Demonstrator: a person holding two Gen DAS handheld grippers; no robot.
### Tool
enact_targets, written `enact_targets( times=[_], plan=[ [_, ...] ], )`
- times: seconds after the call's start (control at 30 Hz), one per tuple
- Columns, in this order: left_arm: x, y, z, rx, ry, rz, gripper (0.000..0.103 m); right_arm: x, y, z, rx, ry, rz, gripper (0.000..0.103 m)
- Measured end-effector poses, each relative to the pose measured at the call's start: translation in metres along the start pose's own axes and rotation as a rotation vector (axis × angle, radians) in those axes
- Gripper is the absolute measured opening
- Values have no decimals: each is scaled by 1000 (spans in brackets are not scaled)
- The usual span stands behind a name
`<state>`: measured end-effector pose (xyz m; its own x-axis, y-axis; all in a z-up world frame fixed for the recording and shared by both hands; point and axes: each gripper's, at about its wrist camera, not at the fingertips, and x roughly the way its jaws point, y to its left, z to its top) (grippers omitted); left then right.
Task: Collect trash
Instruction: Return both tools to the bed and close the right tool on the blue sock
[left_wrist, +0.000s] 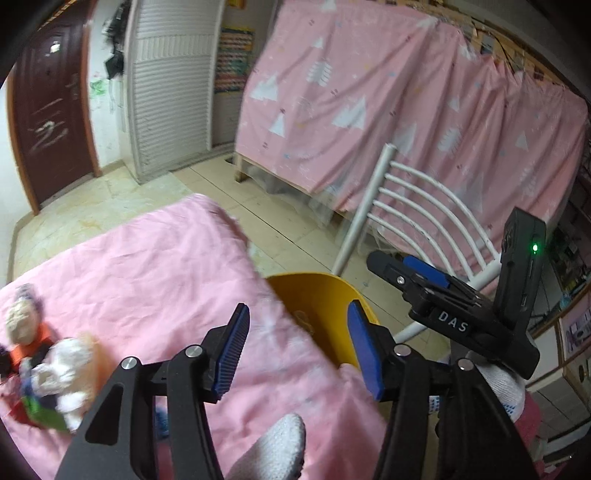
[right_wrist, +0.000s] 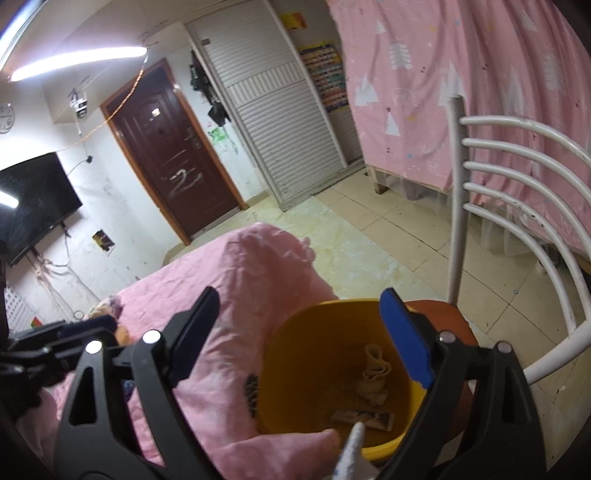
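Your left gripper (left_wrist: 297, 350) hangs with its jaws apart and nothing between them, over the right edge of the pink bed (left_wrist: 147, 273), just short of the yellow bin (left_wrist: 325, 306). Your right gripper (right_wrist: 299, 339) is spread wide too, gripping nothing; its blue pad sits over the bin's rim, the other finger over the bed.

The bin (right_wrist: 295, 369) stands on the red seat of the white chair (right_wrist: 517, 177), pressed against the bed's edge. Inside it lie a crumpled beige paper (right_wrist: 375, 373) and a flat wrapper (right_wrist: 364, 419) on the bottom.

Near the bed's left edge, well apart from the bin, a heap of trash (left_wrist: 55, 376) remains: white crumpled tissue, something orange, something green, all blurred.

A white-gloved fingertip (left_wrist: 273, 446) shows below your left gripper. From the left camera your right gripper (left_wrist: 406, 269) appears beyond the bin, before the chair back.
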<state>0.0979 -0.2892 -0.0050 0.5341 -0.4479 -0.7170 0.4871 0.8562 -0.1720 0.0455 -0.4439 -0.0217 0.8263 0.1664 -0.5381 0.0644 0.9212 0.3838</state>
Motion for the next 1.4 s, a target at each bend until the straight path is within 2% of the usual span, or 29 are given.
enact_targets(
  times=[0.1,0.27,0.47,0.7,0.9,1.03,1.3,1.4],
  plan=[
    [-20,18,-3,-29,-29,32,52,3,19,-3,-22,15,21,85],
    [-49,46,-10,-69,-74,90,53,12,54,-13,-73,56,53,85],
    [-88,87,-24,-127,-127,212,53,20,94,-24,-138,104,87,85],
    [-119,138,-40,-221,-148,306,53,29,133,-42,-216,166,118,86],
    [-126,171,-54,-298,-137,323,54,37,160,-58,-264,219,139,86],
    [-126,190,-65,-327,-121,363,54,41,175,-69,-305,248,141,86],
    [-108,226,-89,-399,-35,392,54,47,195,-80,-380,263,108,86],
    [-99,234,-96,-416,-10,391,54,50,198,-83,-402,271,96,75]
  ],
)
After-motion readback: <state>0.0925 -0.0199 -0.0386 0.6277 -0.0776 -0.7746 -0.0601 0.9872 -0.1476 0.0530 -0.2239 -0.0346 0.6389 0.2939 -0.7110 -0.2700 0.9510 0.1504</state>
